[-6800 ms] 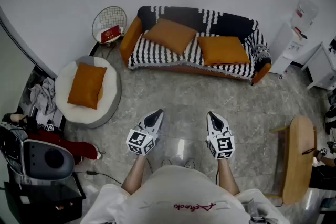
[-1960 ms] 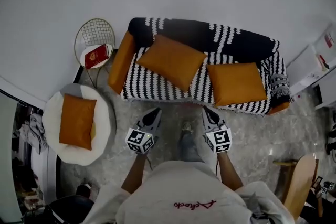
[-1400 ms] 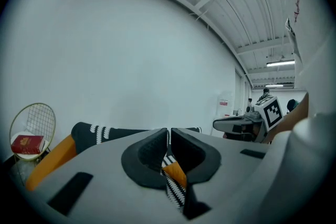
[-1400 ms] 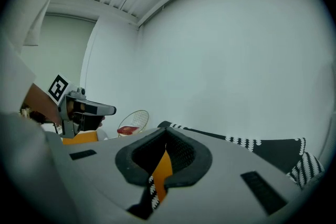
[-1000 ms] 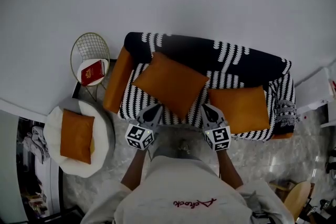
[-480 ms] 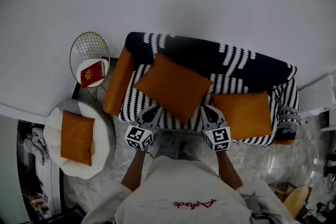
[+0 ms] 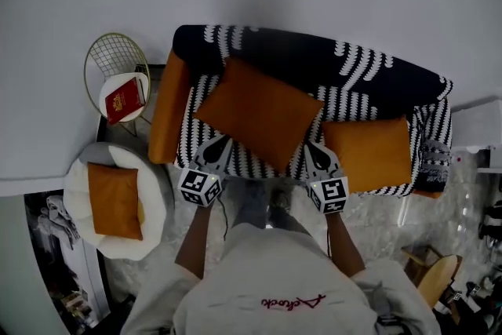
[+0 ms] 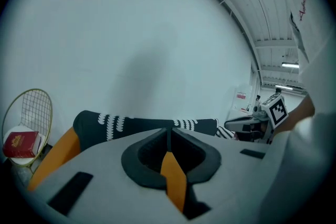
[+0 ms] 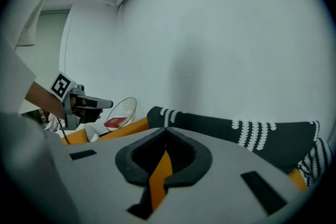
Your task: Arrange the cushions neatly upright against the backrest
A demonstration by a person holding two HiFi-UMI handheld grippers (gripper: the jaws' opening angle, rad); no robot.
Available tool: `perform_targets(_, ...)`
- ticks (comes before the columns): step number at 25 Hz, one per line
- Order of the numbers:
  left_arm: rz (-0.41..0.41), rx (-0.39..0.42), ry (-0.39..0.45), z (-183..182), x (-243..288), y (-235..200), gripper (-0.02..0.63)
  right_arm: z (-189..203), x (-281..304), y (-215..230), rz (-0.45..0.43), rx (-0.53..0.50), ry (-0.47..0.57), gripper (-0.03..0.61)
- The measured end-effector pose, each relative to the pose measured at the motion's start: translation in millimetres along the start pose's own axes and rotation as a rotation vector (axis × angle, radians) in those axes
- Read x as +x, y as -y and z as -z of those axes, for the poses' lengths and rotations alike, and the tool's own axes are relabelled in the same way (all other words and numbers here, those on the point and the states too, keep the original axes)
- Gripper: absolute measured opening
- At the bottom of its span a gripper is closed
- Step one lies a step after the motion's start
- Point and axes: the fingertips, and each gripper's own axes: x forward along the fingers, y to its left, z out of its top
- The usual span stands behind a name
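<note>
Black-and-white knit throw covers the sofa [image 7: 369, 67]; an orange arm shows at its left end. Round white seat [image 7: 78, 172] on the floor, left of the sofa. Person's white shirt [image 7: 259, 263] has red script across the chest, not readable from this angle.

Big orange cushion [image 7: 259, 112]: plain fabric, lying skewed corner-on across the left and middle of the sofa seat, top corner at the backrest. Second orange cushion [image 7: 369, 154]: square on the right half, just beside the first. Third orange cushion [image 7: 114, 200] on the round seat.

Wire side table [image 7: 98, 63] by the sofa arm.

Left gripper [image 7: 220, 140]: jaws closed, nothing held, tip at the big cushion's lower left edge. Right gripper [image 7: 311, 147]: closed, empty, at its lower right edge. Contact unclear.

Red book [image 7: 124, 100] on the table, gold emblem, lettering too small.
</note>
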Motion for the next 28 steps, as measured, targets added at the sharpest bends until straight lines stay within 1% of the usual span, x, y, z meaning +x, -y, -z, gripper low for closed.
perform_targets(6,0.002,-0.024,-0.066,21,32,-53,0.046,42,42,13,0.021,0.040,-0.105,0.028)
perform_targets(10,0.004,-0.064,-0.142,54,36,-69,0.046,76,47,12,0.038,0.087,-0.185,0.028)
perform_targets(14,0.011,-0.092,-0.189,81,50,-84,0.046,107,58,13,0.047,0.123,-0.243,0.028)
perform_targets(23,0.032,-0.140,-0.260,131,81,-108,0.046,154,92,24,0.077,0.179,-0.303,0.028)
perform_targets(28,0.019,-0.143,-0.310,157,107,-138,0.046,180,118,40,0.106,0.215,-0.333,0.028)
